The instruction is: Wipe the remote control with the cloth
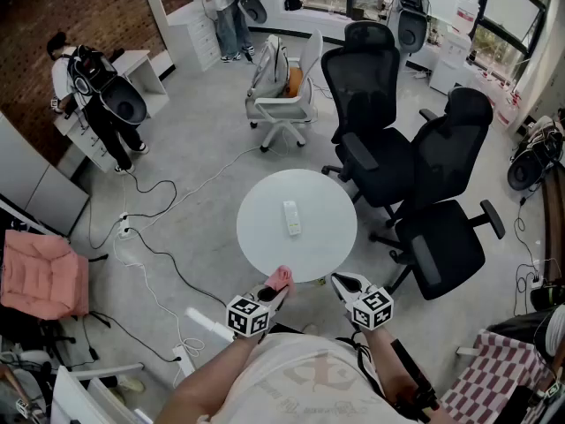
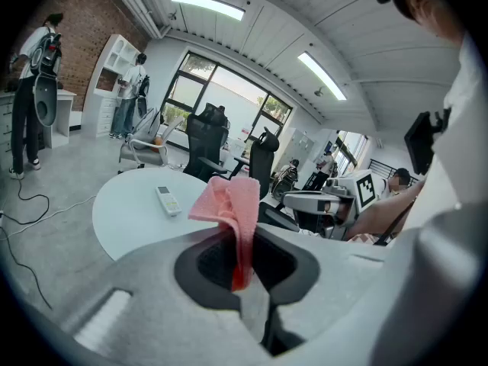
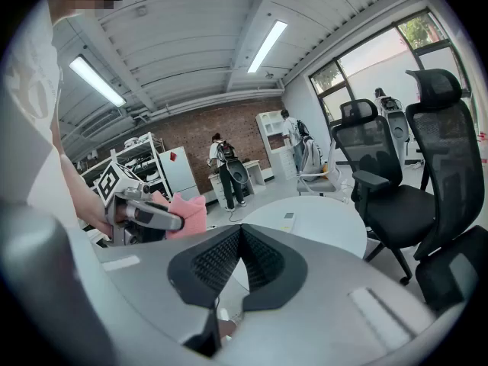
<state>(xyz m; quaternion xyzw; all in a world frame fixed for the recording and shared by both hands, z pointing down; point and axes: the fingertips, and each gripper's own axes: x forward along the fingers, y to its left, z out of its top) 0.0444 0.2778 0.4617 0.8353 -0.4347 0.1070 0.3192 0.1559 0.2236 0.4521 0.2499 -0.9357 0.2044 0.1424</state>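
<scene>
A white remote control (image 1: 291, 217) lies near the middle of the round white table (image 1: 256, 237); it also shows as the remote (image 2: 168, 200) in the left gripper view and, small, as the remote (image 3: 288, 219) in the right gripper view. My left gripper (image 1: 275, 287) is shut on a pink cloth (image 1: 280, 278), held at the table's near edge; the cloth (image 2: 232, 212) sticks up from between the jaws. My right gripper (image 1: 340, 283) is shut and empty, beside the left one at the near edge. The cloth (image 3: 188, 212) shows in the right gripper view too.
Black office chairs (image 1: 441, 201) crowd the table's right and far side, and a white chair (image 1: 282, 82) stands beyond. Cables (image 1: 150, 237) trail over the floor at left. People stand at desks (image 1: 93, 95) far left and at the back.
</scene>
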